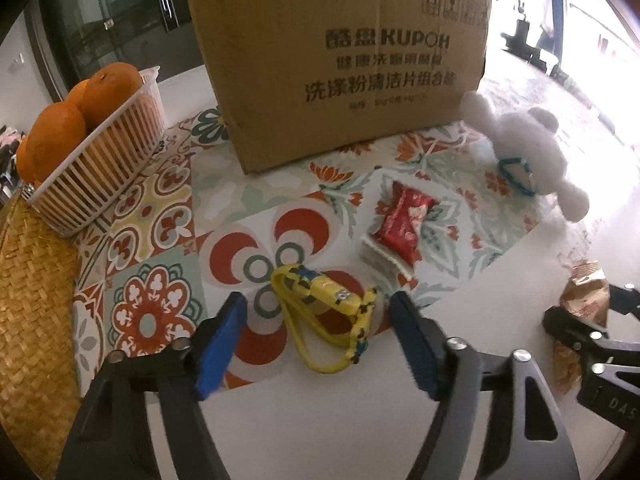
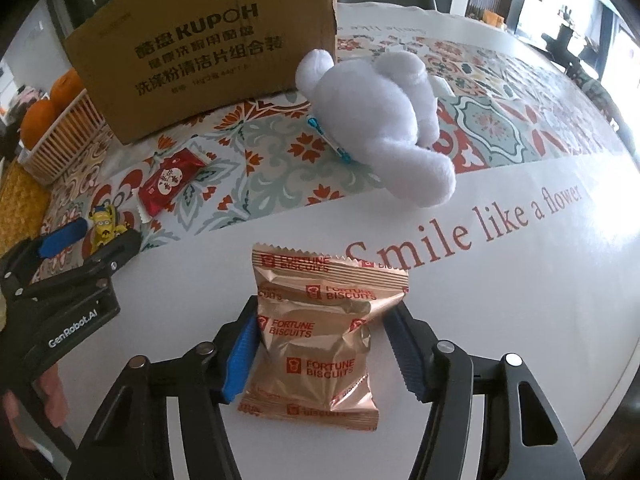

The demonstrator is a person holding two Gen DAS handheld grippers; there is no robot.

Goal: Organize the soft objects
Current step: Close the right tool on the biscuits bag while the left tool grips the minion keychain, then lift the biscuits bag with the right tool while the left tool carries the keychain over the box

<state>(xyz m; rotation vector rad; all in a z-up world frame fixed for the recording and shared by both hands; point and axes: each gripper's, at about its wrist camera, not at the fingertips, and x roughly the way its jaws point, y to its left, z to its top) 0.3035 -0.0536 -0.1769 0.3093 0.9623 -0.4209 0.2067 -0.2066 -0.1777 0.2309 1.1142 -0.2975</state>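
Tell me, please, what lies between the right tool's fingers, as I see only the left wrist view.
Observer: A copper-coloured packet printed FORTUNE BISCUITS lies flat between the fingers of the right tool.
Operator: Thank you. Is it gripped yet?
Observer: One blue pad touches its side. Whether the other presses it, I cannot tell.
Operator: What is just beyond it?
Observer: The cloth reads "Smile like a flower" there, with the white plush lying farther on.

The cardboard box (image 1: 340, 64) walls off the table's far side ahead of me. The orange basket (image 1: 100, 168) blocks its left edge; bare white tabletop (image 2: 520, 300) lies open rightward.
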